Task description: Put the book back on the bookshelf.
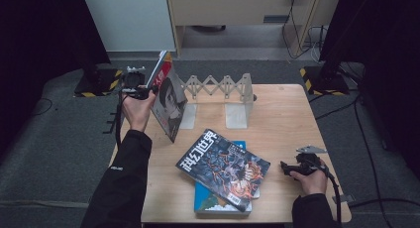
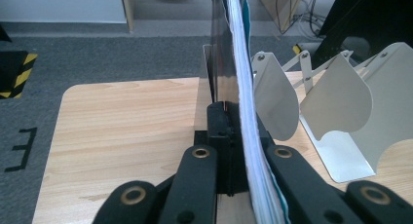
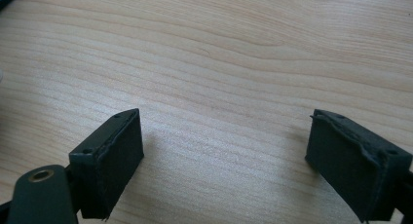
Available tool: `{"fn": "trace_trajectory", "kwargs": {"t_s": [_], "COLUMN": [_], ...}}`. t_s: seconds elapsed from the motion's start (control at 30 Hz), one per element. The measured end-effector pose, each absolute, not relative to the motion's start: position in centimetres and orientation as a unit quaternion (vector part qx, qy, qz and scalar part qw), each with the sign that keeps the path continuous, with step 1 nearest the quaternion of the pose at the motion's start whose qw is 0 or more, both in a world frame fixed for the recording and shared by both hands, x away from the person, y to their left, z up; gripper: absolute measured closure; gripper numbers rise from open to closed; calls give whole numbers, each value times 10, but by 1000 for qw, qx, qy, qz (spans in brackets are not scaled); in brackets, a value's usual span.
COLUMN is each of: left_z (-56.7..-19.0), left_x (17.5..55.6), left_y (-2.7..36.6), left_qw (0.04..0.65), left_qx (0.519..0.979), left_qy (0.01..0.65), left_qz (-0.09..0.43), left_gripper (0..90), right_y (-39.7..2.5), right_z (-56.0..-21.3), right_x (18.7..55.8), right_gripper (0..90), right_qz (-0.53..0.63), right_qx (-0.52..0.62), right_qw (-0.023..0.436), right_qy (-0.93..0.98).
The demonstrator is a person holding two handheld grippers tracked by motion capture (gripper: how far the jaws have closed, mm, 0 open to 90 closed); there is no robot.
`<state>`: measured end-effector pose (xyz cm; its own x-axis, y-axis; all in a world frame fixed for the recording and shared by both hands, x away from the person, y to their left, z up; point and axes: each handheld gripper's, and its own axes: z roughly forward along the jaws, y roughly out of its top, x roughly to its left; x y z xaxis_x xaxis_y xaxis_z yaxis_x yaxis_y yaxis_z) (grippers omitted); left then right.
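Note:
My left gripper (image 1: pixel 150 91) is raised over the table's back left and shut on the edge of a thin book (image 1: pixel 168 96) with a face on its cover, which it holds upright and slightly tilted. In the left gripper view the jaws (image 2: pixel 234 131) clamp the book's white page edge (image 2: pixel 241 78), just left of the white plates of an expanding book rack (image 2: pixel 336 102). That rack (image 1: pixel 223 89) stands at the table's back. My right gripper (image 1: pixel 286 167) rests low near the right front edge, open, with bare wood between its pads (image 3: pixel 109 160).
A dark magazine (image 1: pixel 223 167) lies tilted on top of a blue book (image 1: pixel 220 202) at the front middle of the wooden table (image 1: pixel 282 119). Black stands with hazard-striped bases and cables sit on the floor on both sides.

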<state>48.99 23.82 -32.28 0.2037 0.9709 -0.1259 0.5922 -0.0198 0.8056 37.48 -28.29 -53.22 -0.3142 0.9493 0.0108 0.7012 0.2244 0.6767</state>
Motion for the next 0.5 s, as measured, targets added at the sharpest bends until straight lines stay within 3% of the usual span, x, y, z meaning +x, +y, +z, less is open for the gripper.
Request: {"fn": "trace_trajectory", "kwargs": {"t_s": [0.3,0.43,0.5], "left_z": [-320,-322,-323], "left_x": [502,500,497], "left_y": [227,229,231], "left_qw": [346,358,381], "left_qx": [680,677,670], "left_qy": [595,591,582], "left_qz": [251,252,258], "left_gripper": [857,846,738], "right_y": [-283,-283,-283], "right_z": [-532,-532,-532], "right_x": [375,375,375], "right_gripper": [131,131,131], "right_qz": [298,298,298], "right_qx": [547,547,547], "right_qw": [210,210,210], "right_qy": [754,754,754]}}
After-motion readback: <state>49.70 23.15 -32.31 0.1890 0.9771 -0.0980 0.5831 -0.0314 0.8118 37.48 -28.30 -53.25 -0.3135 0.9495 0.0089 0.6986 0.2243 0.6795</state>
